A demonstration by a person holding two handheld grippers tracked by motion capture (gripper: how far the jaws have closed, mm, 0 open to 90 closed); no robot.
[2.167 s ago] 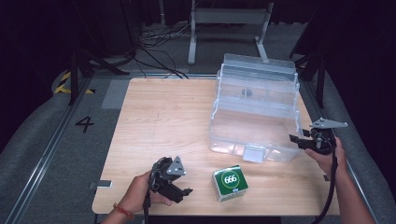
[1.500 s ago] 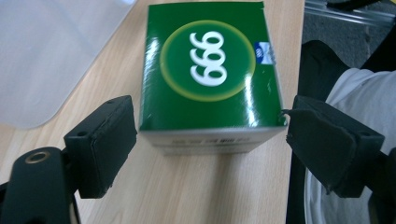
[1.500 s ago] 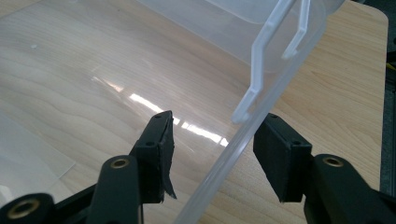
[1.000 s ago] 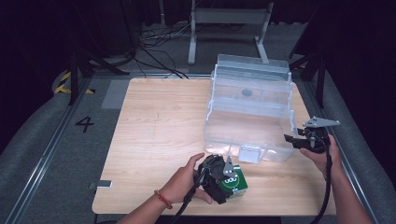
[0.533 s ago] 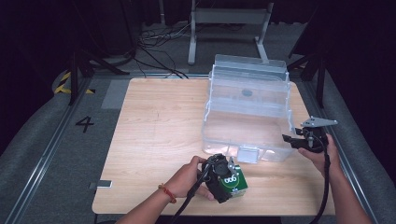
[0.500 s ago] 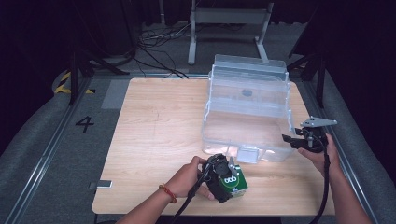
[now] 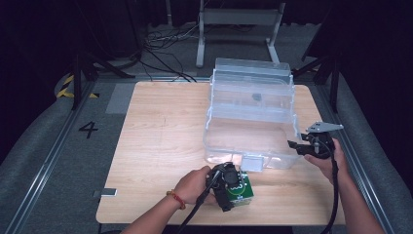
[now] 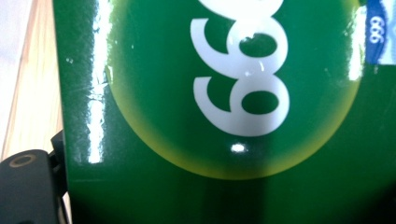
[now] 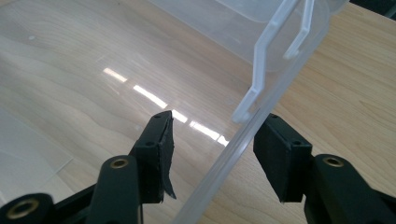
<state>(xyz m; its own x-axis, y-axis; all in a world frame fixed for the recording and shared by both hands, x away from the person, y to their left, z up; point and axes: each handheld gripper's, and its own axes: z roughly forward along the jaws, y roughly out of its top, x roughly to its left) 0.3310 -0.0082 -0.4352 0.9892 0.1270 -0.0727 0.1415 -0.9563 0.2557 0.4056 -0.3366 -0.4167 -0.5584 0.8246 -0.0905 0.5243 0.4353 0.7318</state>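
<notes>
A green box with a white "666" lies at the table's front edge, just ahead of a clear plastic bin. My left gripper is down over the box; in the left gripper view the box face is very close and one black finger presses its left side. At the bin's right end my right gripper is open, its jaws astride the clear wall, one inside and one outside. A white handle clip hangs on that wall.
The wooden table has bare room on its left half. A white latch sits on the bin's front. Beyond the table are a grey metal stand, floor cables and a floor mark "4".
My left gripper moved right from the table's front left onto the green box. My right gripper edged left until its jaws straddled the bin's right wall.
</notes>
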